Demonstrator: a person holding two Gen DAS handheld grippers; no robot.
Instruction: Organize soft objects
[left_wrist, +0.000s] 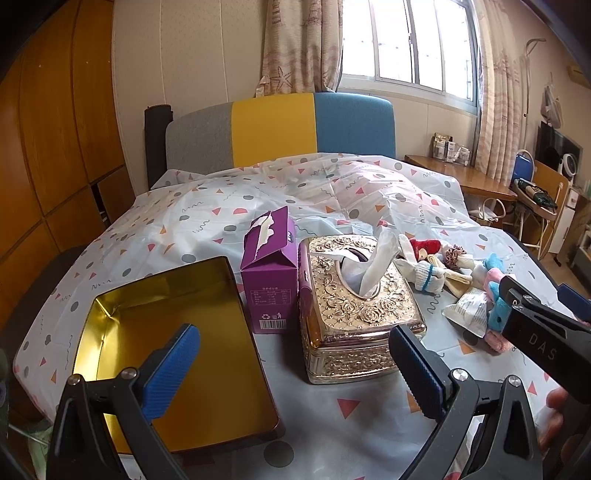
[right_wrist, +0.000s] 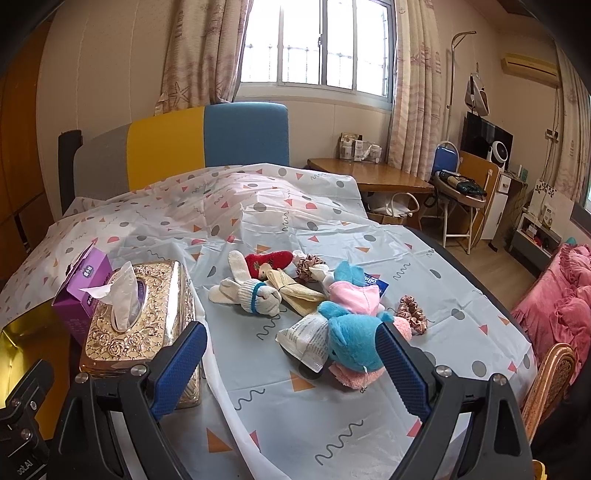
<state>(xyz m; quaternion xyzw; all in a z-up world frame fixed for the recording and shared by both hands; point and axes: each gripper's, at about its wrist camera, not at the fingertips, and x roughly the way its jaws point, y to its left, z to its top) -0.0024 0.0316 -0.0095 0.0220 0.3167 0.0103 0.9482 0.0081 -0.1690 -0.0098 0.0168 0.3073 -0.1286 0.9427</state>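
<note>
Both tools look the same: black plastic frames with silver screws. The left tool and right tool have blue textured pads.

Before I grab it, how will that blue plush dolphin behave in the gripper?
The blue plush dolphin looks soft and fluffy, so it will probably squash between the fingers and feel light. It lies on a pink plush and touches a white packet, so lifting may drag those.

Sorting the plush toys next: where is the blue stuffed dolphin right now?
The blue stuffed dolphin lies low and centre-right in the right wrist view, atop a pink plush toy, beside a white printed packet.
</note>
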